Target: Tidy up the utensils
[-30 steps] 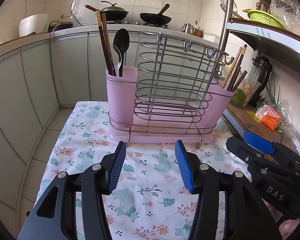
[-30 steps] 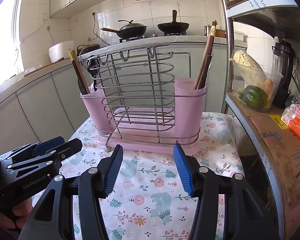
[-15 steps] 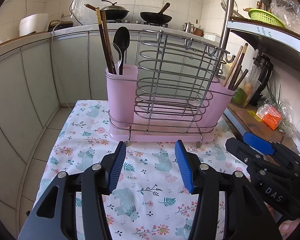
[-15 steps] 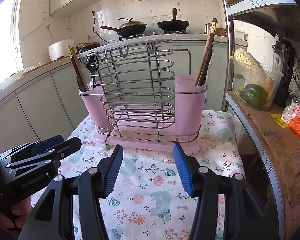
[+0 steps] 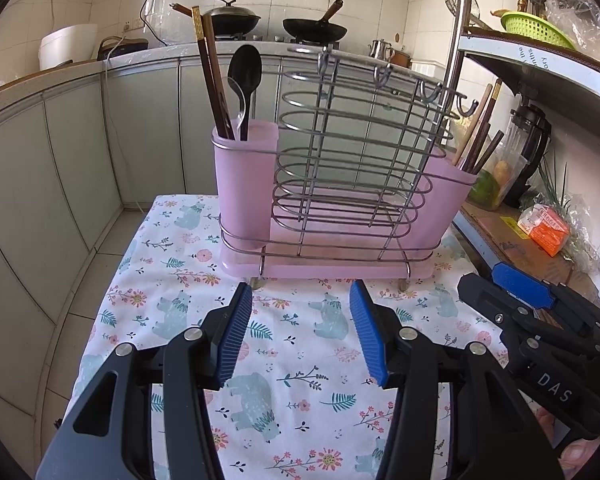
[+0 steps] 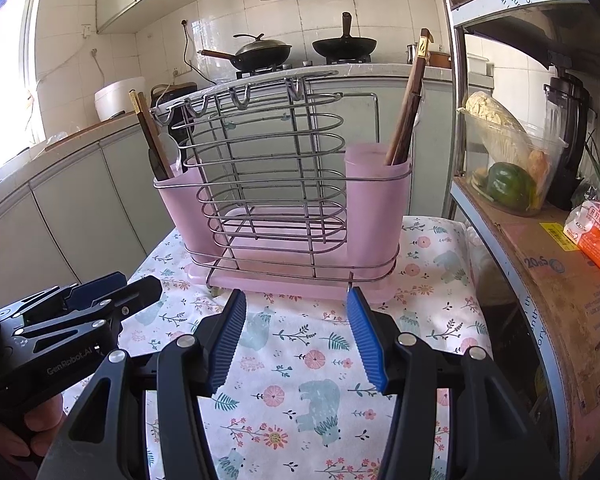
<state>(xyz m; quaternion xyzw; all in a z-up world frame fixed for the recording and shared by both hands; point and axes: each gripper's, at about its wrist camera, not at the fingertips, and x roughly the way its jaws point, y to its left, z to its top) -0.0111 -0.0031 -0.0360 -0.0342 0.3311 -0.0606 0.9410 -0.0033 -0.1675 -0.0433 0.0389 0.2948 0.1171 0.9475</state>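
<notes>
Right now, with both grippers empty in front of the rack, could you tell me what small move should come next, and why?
Probably ease the left gripper up toward the left cup: it mixes spoons with chopsticks, while the right cup holds only chopsticks.

A small table is covered by a white tablecloth printed with flowers, leaves and pale blue bears. A wire rack with a pink plastic base and a pink cup at each end stands directly on the cloth, toward the far edge. The near part of the cloth is bare.
</notes>
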